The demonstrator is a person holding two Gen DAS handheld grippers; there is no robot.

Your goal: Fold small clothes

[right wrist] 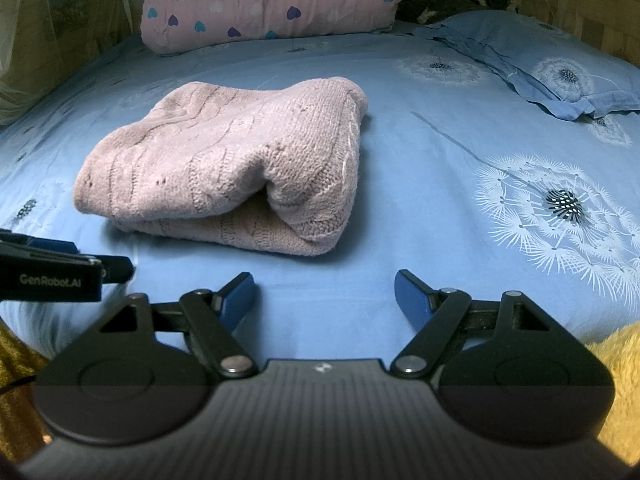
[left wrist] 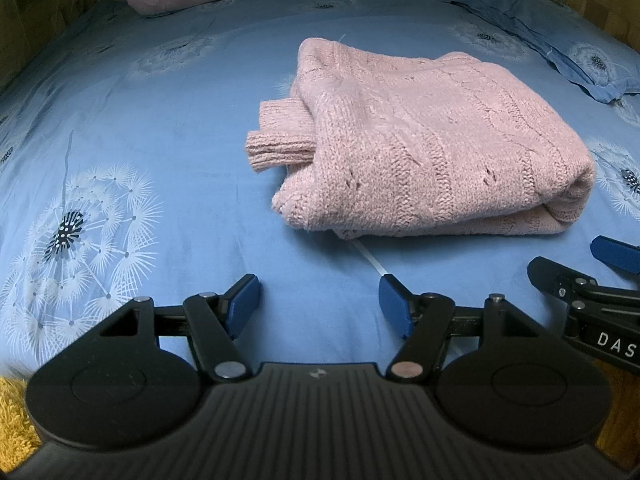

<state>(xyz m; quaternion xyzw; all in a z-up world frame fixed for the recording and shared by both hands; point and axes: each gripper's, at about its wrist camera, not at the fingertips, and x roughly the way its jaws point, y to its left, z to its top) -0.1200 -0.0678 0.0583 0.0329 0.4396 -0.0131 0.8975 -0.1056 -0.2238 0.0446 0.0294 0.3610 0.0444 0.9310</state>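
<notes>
The bed (left wrist: 160, 92), covered by a blue sheet with dandelion print, carries all items. A pink quilt with heart print (right wrist: 272, 4) lies rolled along the far edge; a blue pillow (right wrist: 552, 68) occupies the far right corner. The pink knit sweater (left wrist: 432, 148) lies folded near the middle of the bed, one ribbed cuff protruding at its left side. The left gripper (left wrist: 318, 304) and right gripper (right wrist: 324, 300) hover over the near edge, jaws spread wide, holding nothing, clear of the sweater.
</notes>
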